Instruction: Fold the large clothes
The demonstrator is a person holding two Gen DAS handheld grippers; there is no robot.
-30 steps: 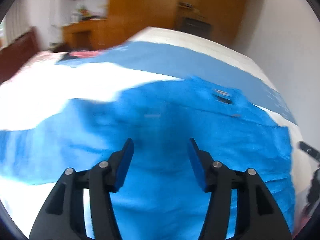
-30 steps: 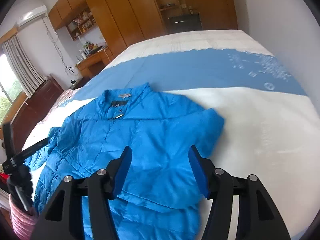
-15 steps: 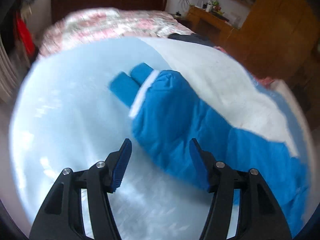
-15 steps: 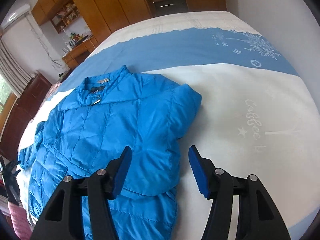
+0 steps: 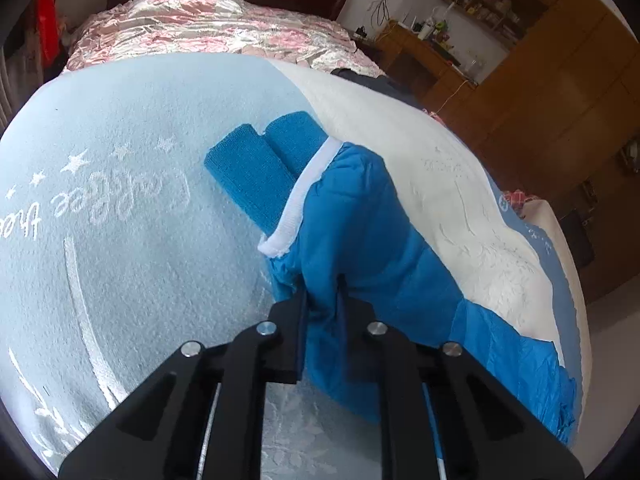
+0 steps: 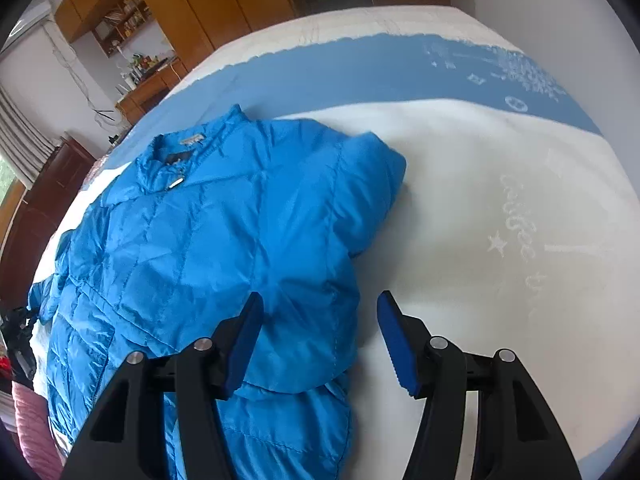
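A bright blue puffer jacket (image 6: 224, 248) lies flat on the bed, collar toward the far side, its right sleeve folded in over the body. In the left wrist view its left sleeve (image 5: 360, 232) stretches out, with a white-trimmed ribbed cuff (image 5: 256, 168). My left gripper (image 5: 322, 300) is shut on the sleeve fabric just behind the cuff. My right gripper (image 6: 320, 332) is open and empty, hovering above the jacket's folded right edge.
The bed cover (image 6: 500, 200) is white with blue bands and "Coffee" lettering. A pink floral quilt (image 5: 208, 28) and a dark headboard lie beyond the sleeve. Wooden wardrobes (image 6: 208, 4) and a desk stand at the room's far side.
My left gripper swung from above the jacket body to the left sleeve, came down and shut on it near the cuff. My right gripper drifted slightly nearer the folded right side, still open.
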